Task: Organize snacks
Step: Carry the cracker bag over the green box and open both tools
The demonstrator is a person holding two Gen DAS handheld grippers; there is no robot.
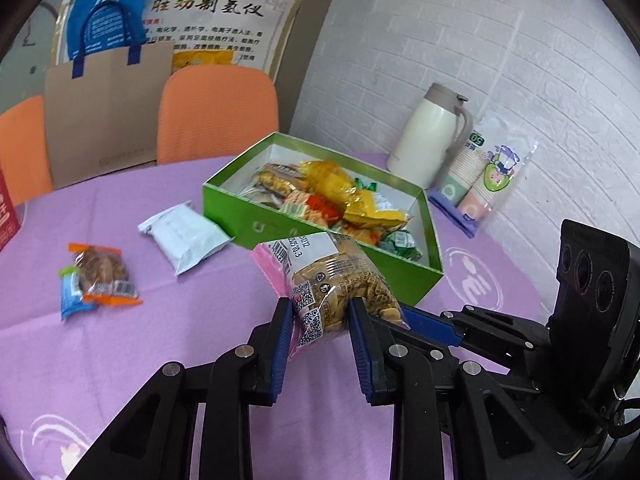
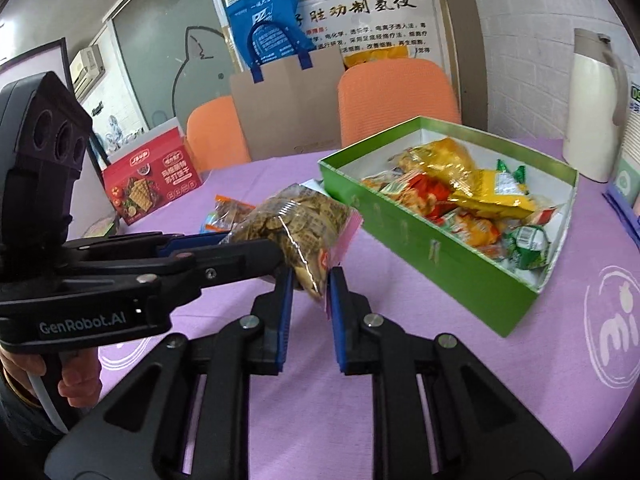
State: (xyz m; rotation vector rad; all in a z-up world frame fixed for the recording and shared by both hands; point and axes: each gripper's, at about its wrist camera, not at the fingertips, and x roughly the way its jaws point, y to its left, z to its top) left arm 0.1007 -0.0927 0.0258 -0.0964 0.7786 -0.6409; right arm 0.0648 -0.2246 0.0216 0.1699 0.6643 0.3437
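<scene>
Gripping the cracker bag (image 1: 336, 280) from both ends, left gripper (image 1: 320, 332) & right gripper (image 2: 310, 280) clenched, green box (image 1: 248, 216) at 12 o'clock, risk: pulling apart could tear it.

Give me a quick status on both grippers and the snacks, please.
Left gripper and right gripper both shut on cracker bag, held above table. Green box ahead, nearly full. Three packets loose on tablecloth. Path clear.
</scene>
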